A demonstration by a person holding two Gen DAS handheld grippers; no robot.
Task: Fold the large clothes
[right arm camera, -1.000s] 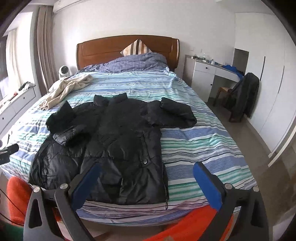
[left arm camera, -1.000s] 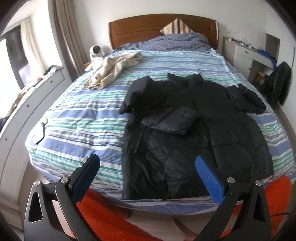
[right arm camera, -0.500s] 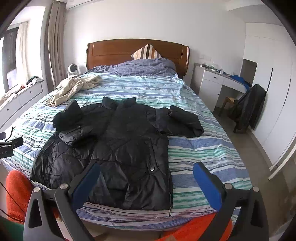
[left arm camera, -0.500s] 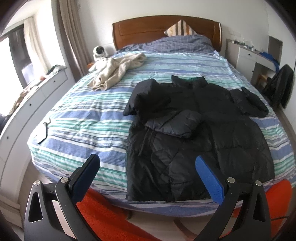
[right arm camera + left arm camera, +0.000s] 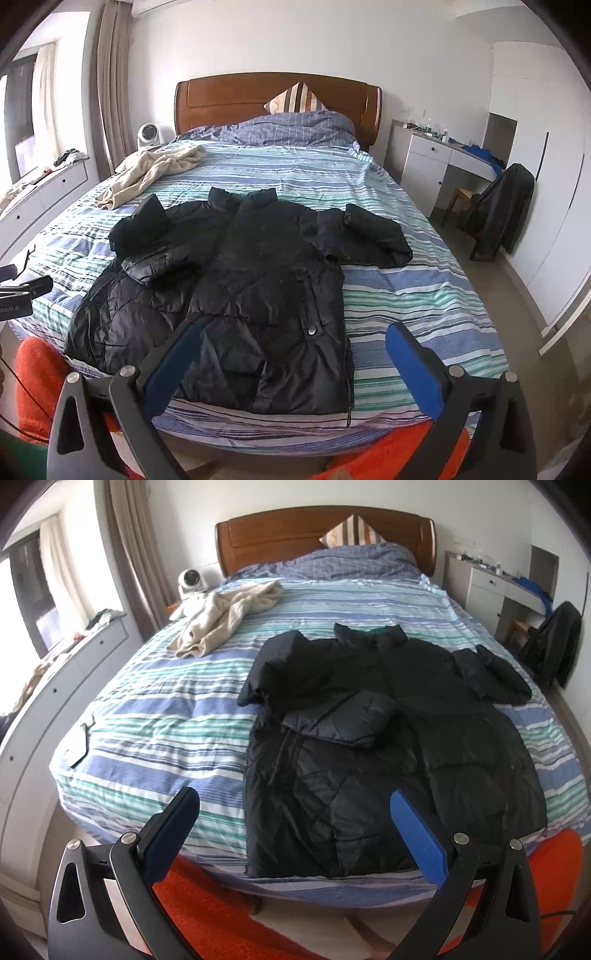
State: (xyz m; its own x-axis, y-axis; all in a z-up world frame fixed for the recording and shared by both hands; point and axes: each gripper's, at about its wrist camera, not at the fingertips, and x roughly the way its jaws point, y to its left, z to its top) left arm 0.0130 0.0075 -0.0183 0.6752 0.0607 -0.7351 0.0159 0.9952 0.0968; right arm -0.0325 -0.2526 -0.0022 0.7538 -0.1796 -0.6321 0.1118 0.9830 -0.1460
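A black puffer jacket (image 5: 399, 746) lies face up on the striped bed (image 5: 155, 716), hem at the foot edge. Its left sleeve (image 5: 340, 720) is folded in over the chest; its right sleeve (image 5: 373, 236) lies out to the side. The jacket also shows in the right wrist view (image 5: 251, 295). My left gripper (image 5: 295, 808) is open and empty, held back from the foot of the bed. My right gripper (image 5: 295, 339) is open and empty, also short of the bed (image 5: 406, 295).
A beige garment (image 5: 225, 616) lies at the bed's far left, also in the right wrist view (image 5: 151, 173). A red rug (image 5: 214, 904) covers the floor at the foot. White drawers (image 5: 55, 686) line the left; a desk (image 5: 439, 158) and chair with dark coat (image 5: 506, 206) stand right.
Both grippers have pulled back and up from the bed, so the jacket sits farther off. The jacket has not moved. Both stay open.
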